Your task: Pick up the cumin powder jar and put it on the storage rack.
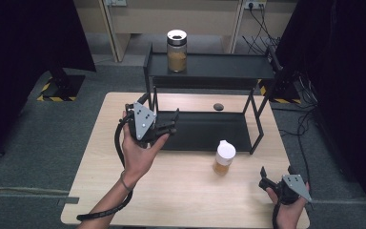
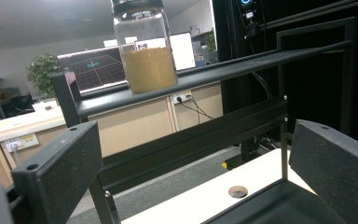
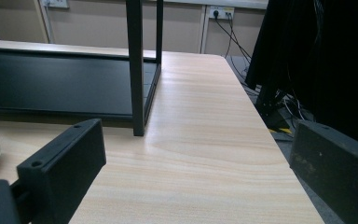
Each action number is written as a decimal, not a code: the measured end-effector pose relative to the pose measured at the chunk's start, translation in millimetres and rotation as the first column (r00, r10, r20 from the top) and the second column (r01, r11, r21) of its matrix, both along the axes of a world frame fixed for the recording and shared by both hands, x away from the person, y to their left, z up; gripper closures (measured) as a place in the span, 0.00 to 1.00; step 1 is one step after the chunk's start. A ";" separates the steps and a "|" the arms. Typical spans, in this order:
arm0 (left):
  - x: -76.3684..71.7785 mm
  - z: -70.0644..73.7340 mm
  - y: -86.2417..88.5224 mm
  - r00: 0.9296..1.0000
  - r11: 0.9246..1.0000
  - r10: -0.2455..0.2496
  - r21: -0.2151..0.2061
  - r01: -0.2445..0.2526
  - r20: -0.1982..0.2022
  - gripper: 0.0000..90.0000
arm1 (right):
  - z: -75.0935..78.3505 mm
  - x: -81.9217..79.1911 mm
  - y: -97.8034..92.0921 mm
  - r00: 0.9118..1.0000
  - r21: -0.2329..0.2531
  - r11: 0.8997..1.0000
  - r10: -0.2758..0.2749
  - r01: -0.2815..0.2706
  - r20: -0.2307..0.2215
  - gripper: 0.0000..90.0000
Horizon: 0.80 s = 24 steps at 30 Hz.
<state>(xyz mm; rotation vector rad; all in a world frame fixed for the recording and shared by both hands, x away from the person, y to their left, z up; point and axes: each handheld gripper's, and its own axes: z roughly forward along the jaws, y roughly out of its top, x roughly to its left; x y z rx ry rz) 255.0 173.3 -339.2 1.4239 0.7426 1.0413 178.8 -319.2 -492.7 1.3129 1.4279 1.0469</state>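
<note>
Matte black left gripper fingers spread empty, right gripper likewise, glass jar on metal shelf

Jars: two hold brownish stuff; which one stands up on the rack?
The glass jar with the dark lid, on the black rack's top shelf. The white-lidded jar stands on the wooden table in front of the rack.

Glass jar: clear, dark lid, half full of tan powder, upright on the rack's top shelf, left end.
White-lidded jar: amber contents, upright, just before the rack's lower shelf.
</note>
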 end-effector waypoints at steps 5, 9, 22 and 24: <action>-6.6 -12.6 1.4 1.000 1.000 -0.009 0.013 0.009 0.001 0.02 | -0.2 0.0 -0.2 1.000 -0.003 1.000 0.001 -0.001 0.001 0.04; -7.5 -17.3 3.7 1.000 1.000 -0.017 0.009 0.017 -0.017 0.03 | 0.2 0.2 -0.4 1.000 -0.005 1.000 0.003 -0.003 -0.001 0.04; -11.6 -43.7 8.4 0.998 0.998 -0.060 -0.016 0.060 -0.024 0.03 | -0.2 0.1 -0.6 1.000 -0.003 1.000 0.003 -0.003 0.001 0.04; -13.3 -48.8 8.6 0.998 0.998 -0.061 -0.015 0.060 -0.026 0.03 | -0.1 0.1 -0.5 1.000 -0.003 1.000 0.003 -0.003 0.001 0.04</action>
